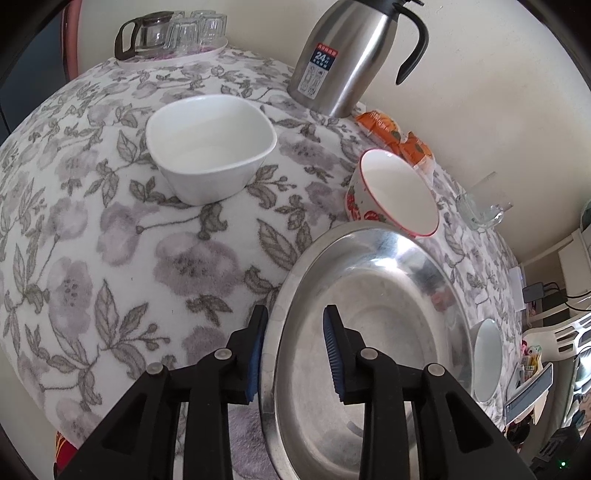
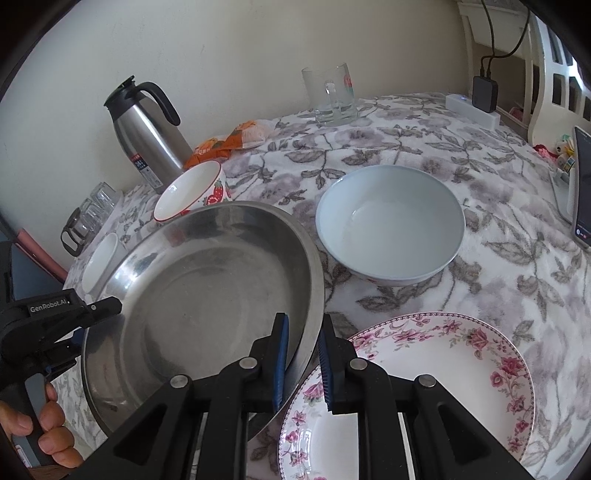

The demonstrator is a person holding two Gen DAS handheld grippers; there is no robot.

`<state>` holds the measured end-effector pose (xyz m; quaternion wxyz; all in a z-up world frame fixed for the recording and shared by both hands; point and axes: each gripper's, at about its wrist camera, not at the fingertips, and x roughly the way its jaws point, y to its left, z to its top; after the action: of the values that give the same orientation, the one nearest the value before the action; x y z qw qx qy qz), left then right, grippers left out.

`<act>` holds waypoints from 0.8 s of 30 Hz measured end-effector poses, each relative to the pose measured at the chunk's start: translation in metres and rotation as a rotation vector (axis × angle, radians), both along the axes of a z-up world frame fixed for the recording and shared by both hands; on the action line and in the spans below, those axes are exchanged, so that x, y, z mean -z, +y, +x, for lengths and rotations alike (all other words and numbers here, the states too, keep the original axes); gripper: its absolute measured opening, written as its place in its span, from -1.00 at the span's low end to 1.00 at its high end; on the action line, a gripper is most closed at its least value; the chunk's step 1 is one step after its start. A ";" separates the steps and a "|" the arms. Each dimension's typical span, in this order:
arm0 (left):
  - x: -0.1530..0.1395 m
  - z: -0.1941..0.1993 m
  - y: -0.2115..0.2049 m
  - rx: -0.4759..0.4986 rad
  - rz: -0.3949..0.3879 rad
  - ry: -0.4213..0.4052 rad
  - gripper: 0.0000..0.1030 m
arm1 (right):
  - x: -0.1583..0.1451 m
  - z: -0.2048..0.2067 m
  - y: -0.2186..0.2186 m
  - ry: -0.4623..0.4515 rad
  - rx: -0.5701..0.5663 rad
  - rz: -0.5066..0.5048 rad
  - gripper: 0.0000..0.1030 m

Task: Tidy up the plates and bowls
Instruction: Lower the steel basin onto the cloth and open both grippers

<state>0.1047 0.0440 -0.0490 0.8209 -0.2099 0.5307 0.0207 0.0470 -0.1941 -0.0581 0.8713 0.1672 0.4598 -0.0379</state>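
A large steel basin (image 1: 369, 325) (image 2: 207, 295) lies tilted on the floral tablecloth. My left gripper (image 1: 295, 347) straddles its left rim, jaws apart, not clamped. My right gripper (image 2: 303, 362) has its jaws closed on the basin's right rim. A white square bowl (image 1: 210, 147) stands beyond the left gripper. A strawberry-patterned bowl (image 1: 391, 192) (image 2: 192, 192) leans behind the basin. A pale blue round bowl (image 2: 389, 225) and a pink floral plate (image 2: 424, 387) lie to the right of the basin.
A steel thermos jug (image 1: 343, 55) (image 2: 147, 136) stands by the wall. A tray of glasses and a glass pot (image 1: 170, 33) sits at the far left. An orange snack packet (image 2: 229, 142), a glass mug (image 2: 332, 94) and a phone (image 2: 581, 184) are around.
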 end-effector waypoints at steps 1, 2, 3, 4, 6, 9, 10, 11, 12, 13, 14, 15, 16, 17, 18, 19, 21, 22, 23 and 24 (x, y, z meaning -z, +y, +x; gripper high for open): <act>0.002 0.000 0.000 0.000 0.002 0.005 -0.41 | 0.001 0.000 0.000 0.004 0.000 -0.003 -0.67; 0.005 0.001 -0.001 0.001 0.005 0.013 -0.41 | 0.001 0.000 0.000 0.007 0.000 -0.006 -0.67; 0.008 0.001 -0.001 0.002 0.007 0.023 -0.41 | 0.002 0.001 0.000 0.010 0.001 -0.008 -0.67; 0.010 0.002 -0.001 0.002 0.007 0.031 -0.41 | 0.003 0.001 0.000 0.014 0.001 -0.010 -0.67; 0.014 0.002 -0.002 0.004 0.007 0.043 -0.41 | 0.005 0.002 0.000 0.022 0.003 -0.013 -0.67; 0.019 0.003 -0.003 0.007 0.013 0.058 -0.41 | 0.006 0.002 0.000 0.025 0.001 -0.018 -0.67; 0.020 0.003 -0.003 0.006 0.015 0.062 -0.41 | 0.006 0.002 0.001 0.027 0.000 -0.021 -0.67; 0.021 0.003 -0.003 0.006 0.016 0.066 -0.41 | 0.006 0.002 0.001 0.028 -0.002 -0.023 -0.67; 0.022 0.003 -0.002 0.005 0.016 0.071 -0.41 | 0.007 0.002 0.001 0.030 -0.004 -0.025 -0.67; 0.024 0.003 -0.002 0.004 0.016 0.077 -0.41 | 0.007 0.003 0.002 0.034 -0.006 -0.024 -0.67; 0.025 0.003 -0.002 0.003 0.015 0.081 -0.41 | 0.008 0.003 0.002 0.038 -0.011 -0.023 -0.67; 0.027 0.003 -0.002 0.002 0.015 0.087 -0.41 | 0.009 0.003 0.003 0.042 -0.015 -0.026 -0.67; 0.028 0.003 -0.001 0.003 0.014 0.093 -0.41 | 0.009 0.003 0.004 0.045 -0.018 -0.033 -0.67; 0.029 0.004 -0.002 0.003 0.014 0.097 -0.41 | 0.009 0.004 0.005 0.047 -0.022 -0.040 -0.67; 0.030 0.004 -0.002 0.005 0.013 0.099 -0.41 | 0.010 0.004 0.005 0.049 -0.024 -0.044 -0.67; 0.030 0.004 -0.003 0.006 0.015 0.099 -0.41 | 0.010 0.004 0.006 0.050 -0.026 -0.047 -0.67; 0.030 0.004 -0.003 0.009 0.019 0.098 -0.41 | 0.011 0.004 0.006 0.053 -0.027 -0.044 -0.67; 0.029 0.004 -0.003 0.009 0.018 0.098 -0.41 | 0.011 0.004 0.005 0.055 -0.027 -0.041 -0.67; 0.030 0.004 -0.003 0.009 0.014 0.100 -0.41 | 0.011 0.004 0.005 0.055 -0.026 -0.041 -0.67; 0.030 0.004 -0.002 0.008 0.010 0.103 -0.41 | 0.011 0.004 0.005 0.055 -0.027 -0.038 -0.67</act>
<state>0.1086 0.0419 -0.0786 0.7936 -0.2025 0.5730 0.0307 0.0509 -0.1890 -0.0690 0.8617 0.1430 0.4852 -0.0395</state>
